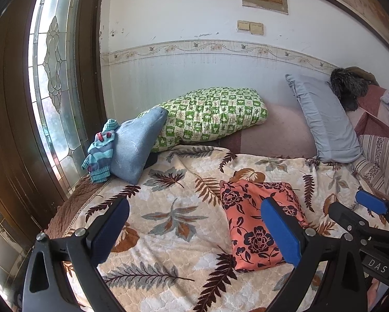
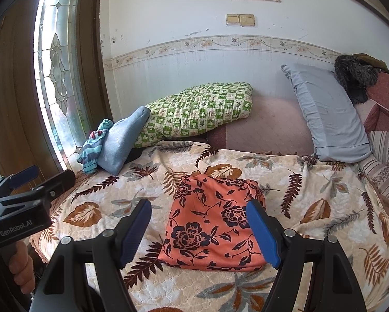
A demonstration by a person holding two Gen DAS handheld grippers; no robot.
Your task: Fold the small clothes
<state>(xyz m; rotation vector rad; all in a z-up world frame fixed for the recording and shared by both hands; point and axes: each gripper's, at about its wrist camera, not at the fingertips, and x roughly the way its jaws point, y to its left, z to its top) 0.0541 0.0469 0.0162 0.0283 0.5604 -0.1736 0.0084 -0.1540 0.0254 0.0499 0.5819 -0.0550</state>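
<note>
**Floral piece folded, both grippers free — between garments**

I have the coral floral garment (image 2: 215, 223) lying as a compact folded rectangle on the leaf-print blanket (image 2: 324, 189) that covers the bed. Its edges look squared and nothing trails loose that I can see, so I judge this fold done.

Right gripper (image 2: 198, 230): jaws spread wide, holding nothing, hovering above the garment's near edge; in the right wrist view the two blue pads frame the garment's sides without touching it.

Left gripper (image 1: 195, 231): jaws likewise spread and empty, hovering over bare blanket just left of the garment.

Candidate for the next piece: a striped teal knit (image 1: 99, 152), bunched up far from the garment, beyond its far-left corner, against the window (image 1: 51, 59). It leans on a blue-grey cushion (image 1: 136, 145), which in turn props against the green checked pillow (image 1: 210, 114). Whether the knit is a small garment I cannot tell.

Next move, as I read it: carry one gripper across the blanket to the knit, pinch an outer edge, and draw it to open blanket beside the garment without dragging the cushion along. Soft knit will sag; two pinch points would help spread it flat.
</note>
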